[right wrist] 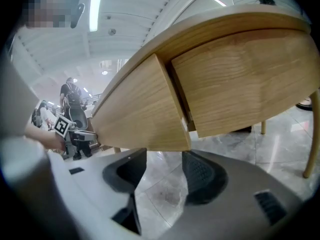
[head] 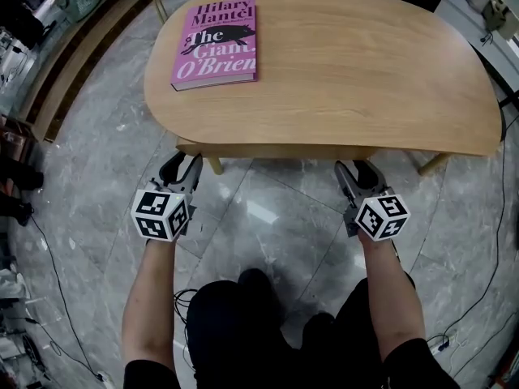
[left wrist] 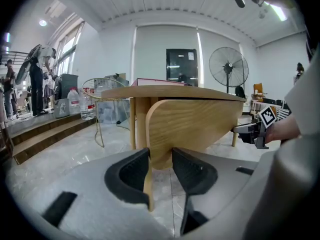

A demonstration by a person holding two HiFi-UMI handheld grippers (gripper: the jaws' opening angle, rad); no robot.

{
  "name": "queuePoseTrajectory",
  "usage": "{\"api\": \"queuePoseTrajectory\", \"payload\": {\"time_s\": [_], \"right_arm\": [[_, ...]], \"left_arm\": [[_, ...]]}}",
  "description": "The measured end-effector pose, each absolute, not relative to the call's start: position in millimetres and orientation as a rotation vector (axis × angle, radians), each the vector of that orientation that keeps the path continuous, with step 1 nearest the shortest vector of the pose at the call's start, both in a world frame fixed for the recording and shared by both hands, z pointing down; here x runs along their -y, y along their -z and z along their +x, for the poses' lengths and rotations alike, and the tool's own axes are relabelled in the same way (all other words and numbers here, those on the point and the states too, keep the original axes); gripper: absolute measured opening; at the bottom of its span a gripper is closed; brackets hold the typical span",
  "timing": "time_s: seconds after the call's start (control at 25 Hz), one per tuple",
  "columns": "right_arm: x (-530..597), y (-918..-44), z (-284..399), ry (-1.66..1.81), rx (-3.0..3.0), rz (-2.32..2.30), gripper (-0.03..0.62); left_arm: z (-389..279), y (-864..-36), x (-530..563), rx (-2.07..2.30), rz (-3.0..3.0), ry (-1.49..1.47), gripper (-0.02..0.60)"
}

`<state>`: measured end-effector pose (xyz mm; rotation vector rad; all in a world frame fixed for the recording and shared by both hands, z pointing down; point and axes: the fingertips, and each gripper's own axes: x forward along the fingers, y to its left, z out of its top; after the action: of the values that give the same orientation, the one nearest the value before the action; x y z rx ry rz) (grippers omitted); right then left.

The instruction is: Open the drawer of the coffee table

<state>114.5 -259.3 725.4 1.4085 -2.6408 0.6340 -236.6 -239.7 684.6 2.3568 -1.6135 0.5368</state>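
The oval wooden coffee table (head: 365, 63) has a drawer front (head: 276, 150) under its near edge. My left gripper (head: 182, 162) is at that panel's left end. In the left gripper view the panel's rounded end (left wrist: 195, 126) runs down between the pads, and the left gripper (left wrist: 161, 159) is shut on it. My right gripper (head: 357, 168) is at the panel's right end. In the right gripper view the right gripper (right wrist: 164, 159) is open, with the panel's lower corner (right wrist: 150, 114) just above the gap and only floor between the pads. A dark slit separates the panel from the apron (right wrist: 250, 79).
A pink book (head: 216, 43) lies on the tabletop's far left. A table leg (head: 214, 165) stands just right of my left gripper. Cables (head: 49, 266) trail over the marble floor. Wooden steps (left wrist: 45, 134), a wire-frame stand (left wrist: 107, 101) and a fan (left wrist: 228, 66) lie beyond the table.
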Motion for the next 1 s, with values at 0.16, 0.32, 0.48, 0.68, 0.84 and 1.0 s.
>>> {"api": "queuePoseTrajectory", "payload": {"time_s": [0.16, 0.32, 0.48, 0.68, 0.84, 1.0], "right_arm": [[258, -730, 117, -0.571, 2.601, 1.367, 0.230], [257, -737, 124, -0.360, 2.483, 1.301, 0.238], [260, -724, 135, -0.245, 2.459, 1.304, 0.241], [264, -711, 130, -0.201, 2.495, 1.259, 0.207], [262, -710, 129, -0.227, 2.514, 1.247, 0.190], [257, -709, 129, -0.224, 2.511, 1.228, 0.181]], "left_arm": [[-236, -685, 238, 1.612, 2.357, -0.547, 0.153], [-236, -683, 239, 1.597, 2.383, -0.596, 0.164], [-235, -682, 240, 1.582, 2.409, -0.665, 0.175], [-235, -684, 242, 1.558, 2.397, -0.622, 0.187], [-226, -685, 240, 1.554, 2.394, -0.592, 0.235], [-227, -684, 235, 1.563, 2.376, -0.545, 0.217]]}}
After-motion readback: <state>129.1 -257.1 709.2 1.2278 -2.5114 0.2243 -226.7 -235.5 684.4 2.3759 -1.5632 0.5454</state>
